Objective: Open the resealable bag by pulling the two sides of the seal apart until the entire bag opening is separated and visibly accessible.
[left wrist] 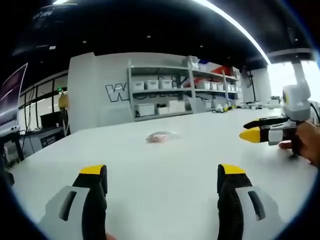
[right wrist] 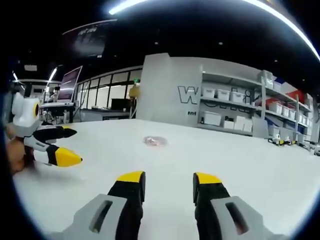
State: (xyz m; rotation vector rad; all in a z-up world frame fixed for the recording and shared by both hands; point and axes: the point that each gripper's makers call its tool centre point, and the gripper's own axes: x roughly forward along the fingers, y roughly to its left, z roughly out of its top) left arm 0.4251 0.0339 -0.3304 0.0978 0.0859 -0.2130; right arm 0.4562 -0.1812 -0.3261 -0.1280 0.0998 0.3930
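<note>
Both tools hang above a broad white counter [left wrist: 165, 175], each spread wide with nothing between its jaws. In the left gripper view the left tool [left wrist: 162, 175] rises from the bottom edge as two black jaws capped in yellow, with bare counter showing between them. At the right side of that view the right tool [left wrist: 256, 130] reaches in, its yellow-tipped jaws pointing left and parted, with a hand [left wrist: 305, 142] wrapped round its grey body.

In the right gripper view the right tool [right wrist: 169, 181] stands the same way, jaws apart over bare counter. At the left side of this view the left tool [right wrist: 67, 146] comes in, one jaw above the other with a gap between them, and a hand [right wrist: 15, 150] grips it at the rim.

A resealable bag [left wrist: 161, 137] lies flat on the counter well ahead of both tools, touched by neither. It looks clear with something pinkish inside; it is too small and blurred to tell whether its seal is closed. In the right gripper view the bag [right wrist: 155, 141] sits left of centre, beyond the jaw tips.

Behind the counter stands a grey wall with large letters and a shelf rack [left wrist: 180, 90] loaded with white bins. Long ceiling lights run overhead.
</note>
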